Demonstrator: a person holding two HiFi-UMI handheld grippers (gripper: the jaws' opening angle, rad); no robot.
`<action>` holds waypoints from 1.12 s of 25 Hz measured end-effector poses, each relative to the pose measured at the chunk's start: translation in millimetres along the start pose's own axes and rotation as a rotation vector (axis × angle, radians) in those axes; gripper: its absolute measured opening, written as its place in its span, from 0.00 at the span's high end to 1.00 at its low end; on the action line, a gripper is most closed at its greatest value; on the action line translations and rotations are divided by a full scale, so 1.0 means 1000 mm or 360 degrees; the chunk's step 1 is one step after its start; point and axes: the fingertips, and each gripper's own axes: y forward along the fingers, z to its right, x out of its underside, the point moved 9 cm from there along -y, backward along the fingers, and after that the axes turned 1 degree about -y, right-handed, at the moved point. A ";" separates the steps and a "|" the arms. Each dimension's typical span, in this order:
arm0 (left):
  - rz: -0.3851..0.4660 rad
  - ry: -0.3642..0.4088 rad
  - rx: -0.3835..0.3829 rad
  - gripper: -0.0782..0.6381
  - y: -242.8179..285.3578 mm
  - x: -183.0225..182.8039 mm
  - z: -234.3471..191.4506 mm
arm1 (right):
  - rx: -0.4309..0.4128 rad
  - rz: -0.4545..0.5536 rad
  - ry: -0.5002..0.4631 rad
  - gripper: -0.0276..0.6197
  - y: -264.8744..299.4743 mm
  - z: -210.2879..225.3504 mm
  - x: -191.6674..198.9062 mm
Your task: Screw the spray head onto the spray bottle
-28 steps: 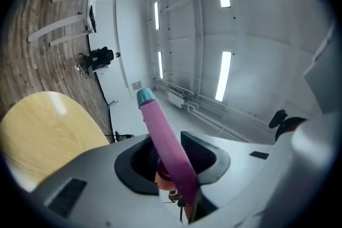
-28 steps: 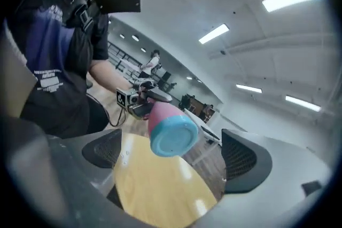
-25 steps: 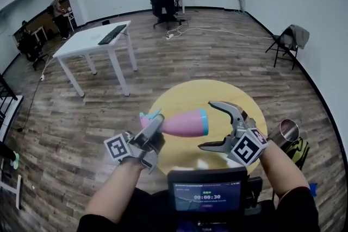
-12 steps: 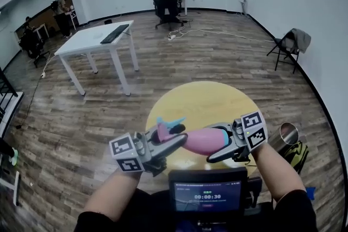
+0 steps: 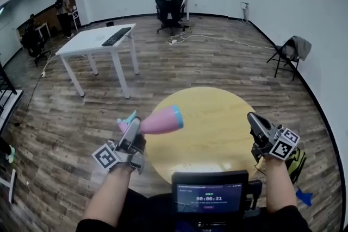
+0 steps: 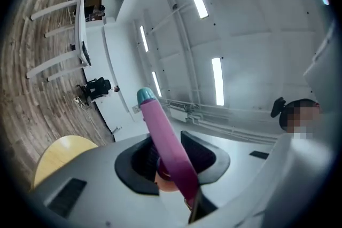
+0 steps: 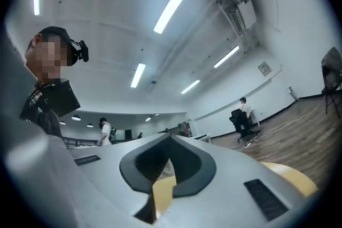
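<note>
Above round yellow table (image 5: 217,122), left hand-held gripper (image 5: 132,133) clamps tapered pink spray bottle (image 5: 160,120) (glossy, teal-based); right hand-held gripper (image 5: 253,119) closed.

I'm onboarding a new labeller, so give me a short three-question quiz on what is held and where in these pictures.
1. True or false: the right claw is shut with nothing in it.
2. What grips the pink bottle? A) the left claw B) the right claw C) neither
3. Fill in: the top of the round table is ____ in colour.

Key: 1 true; 2 A; 3 yellow.
</note>
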 end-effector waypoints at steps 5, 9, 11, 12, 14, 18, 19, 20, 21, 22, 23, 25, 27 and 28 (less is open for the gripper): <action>-0.0036 0.0053 0.0034 0.69 0.007 0.011 0.004 | 0.0079 -0.0055 -0.0119 0.93 0.002 -0.001 0.004; -0.0080 0.0075 0.0068 0.69 0.010 0.017 0.011 | 0.0069 -0.0067 -0.0136 0.93 0.004 -0.006 0.009; -0.0103 0.0098 0.0075 0.69 0.010 0.017 0.014 | 0.0053 -0.0081 -0.0145 0.94 0.006 -0.008 0.012; -0.0106 0.0103 0.0077 0.69 0.010 0.016 0.014 | 0.0049 -0.0089 -0.0146 0.94 0.007 -0.008 0.013; -0.0103 0.0104 0.0080 0.69 0.010 0.014 0.014 | 0.0045 -0.0099 -0.0140 0.94 0.008 -0.008 0.015; -0.0101 0.0098 0.0084 0.69 0.008 0.012 0.014 | 0.0034 -0.0100 -0.0132 0.94 0.011 -0.010 0.017; -0.0101 0.0093 0.0086 0.69 0.008 0.013 0.014 | 0.0029 -0.0101 -0.0133 0.94 0.010 -0.010 0.017; -0.0101 0.0090 0.0090 0.69 0.009 0.014 0.014 | 0.0025 -0.0103 -0.0134 0.93 0.010 -0.010 0.018; -0.0103 0.0089 0.0094 0.69 0.010 0.015 0.015 | 0.0021 -0.0105 -0.0135 0.94 0.009 -0.010 0.018; -0.0105 0.0090 0.0097 0.69 0.011 0.016 0.016 | 0.0018 -0.0107 -0.0135 0.93 0.008 -0.010 0.018; -0.0108 0.0090 0.0100 0.69 0.011 0.017 0.017 | 0.0016 -0.0110 -0.0133 0.93 0.008 -0.010 0.019; -0.0112 0.0087 0.0104 0.69 0.011 0.017 0.018 | 0.0008 -0.0111 -0.0130 0.94 0.008 -0.011 0.019; -0.0114 0.0081 0.0103 0.69 0.010 0.017 0.017 | 0.0000 -0.0112 -0.0128 0.94 0.010 -0.011 0.020; -0.0115 0.0078 0.0102 0.69 0.010 0.016 0.016 | -0.0003 -0.0113 -0.0128 0.93 0.011 -0.011 0.021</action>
